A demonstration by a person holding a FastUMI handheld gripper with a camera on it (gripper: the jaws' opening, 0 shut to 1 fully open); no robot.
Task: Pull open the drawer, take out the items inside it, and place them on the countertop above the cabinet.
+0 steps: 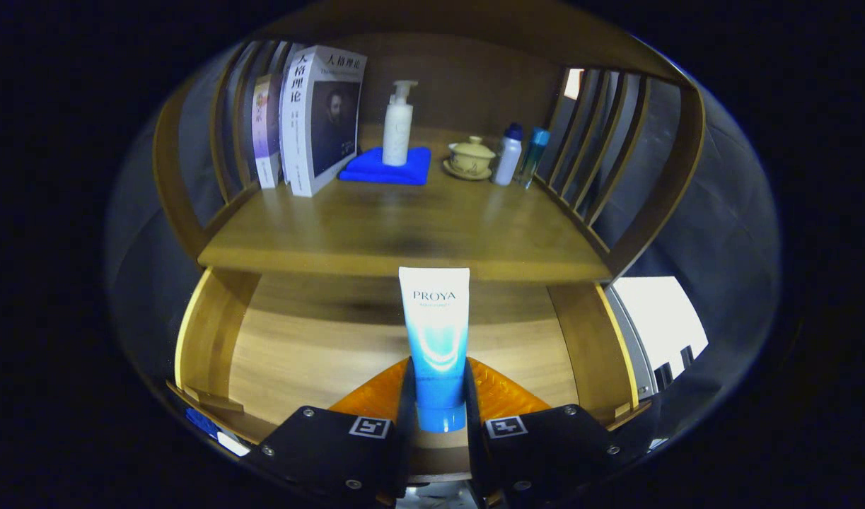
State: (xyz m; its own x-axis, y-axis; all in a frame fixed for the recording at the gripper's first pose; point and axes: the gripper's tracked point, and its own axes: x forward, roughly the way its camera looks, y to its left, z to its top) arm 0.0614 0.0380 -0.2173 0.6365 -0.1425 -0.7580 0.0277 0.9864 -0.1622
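The gripper [439, 396] is clamping both fingers on a blue-and-white cosmetic tube [436, 339], holding it upright over the open drawer [298, 353]. Beyond it, the countertop [404, 233] is carrying books [319, 120], a pump bottle [397, 127] standing on a blue cloth [375, 172], a lidded teacup [471, 157] and two small bottles [520, 154]

Black claw [439, 396] housing plates with silver screws and square black-and-white marker tags.
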